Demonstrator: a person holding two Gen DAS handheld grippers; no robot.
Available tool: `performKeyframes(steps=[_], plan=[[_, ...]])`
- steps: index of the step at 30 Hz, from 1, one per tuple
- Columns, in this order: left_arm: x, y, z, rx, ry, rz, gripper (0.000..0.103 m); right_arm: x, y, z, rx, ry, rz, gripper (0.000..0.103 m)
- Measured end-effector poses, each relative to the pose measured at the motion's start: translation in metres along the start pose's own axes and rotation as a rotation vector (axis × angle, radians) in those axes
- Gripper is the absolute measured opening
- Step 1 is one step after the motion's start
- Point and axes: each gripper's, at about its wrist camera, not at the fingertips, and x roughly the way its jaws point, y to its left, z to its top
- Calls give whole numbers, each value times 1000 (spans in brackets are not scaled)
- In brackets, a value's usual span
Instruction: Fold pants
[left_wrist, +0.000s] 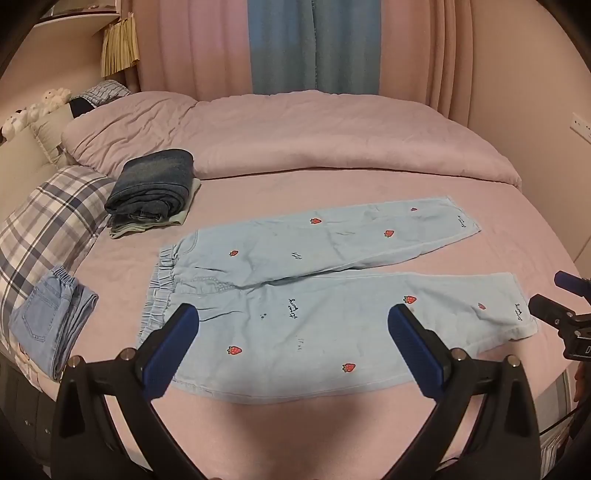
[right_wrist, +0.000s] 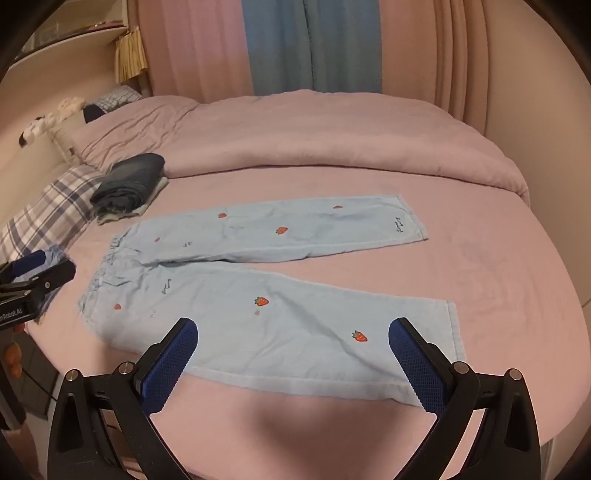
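Light blue pants (left_wrist: 306, 291) with red strawberry prints lie flat on the pink bed (left_wrist: 332, 177), waistband to the left, both legs spread apart and running right. In the right wrist view the same pants (right_wrist: 258, 295) lie ahead. My left gripper (left_wrist: 291, 317) hovers open over the near leg by the waist end, holding nothing. Over the near leg's cuff end my right gripper (right_wrist: 293, 330) stands open too, empty. Its tips show at the right edge of the left wrist view, right gripper (left_wrist: 546, 295). The left gripper (right_wrist: 40, 267) appears at the left edge of the right wrist view.
A stack of folded dark jeans (left_wrist: 155, 184) sits behind the waistband, folded light jeans (left_wrist: 48, 321) at the left on a plaid pillow (left_wrist: 48, 225). A rolled-back pink duvet (left_wrist: 277, 133) covers the far half. Curtains (left_wrist: 314, 44) hang behind.
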Motion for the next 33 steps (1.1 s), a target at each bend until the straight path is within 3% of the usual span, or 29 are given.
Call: performKeyframes(steps=[33], plan=[[6,-3,-2,51,-4,8,102,1,-6,-1,13,-1,-17,103]])
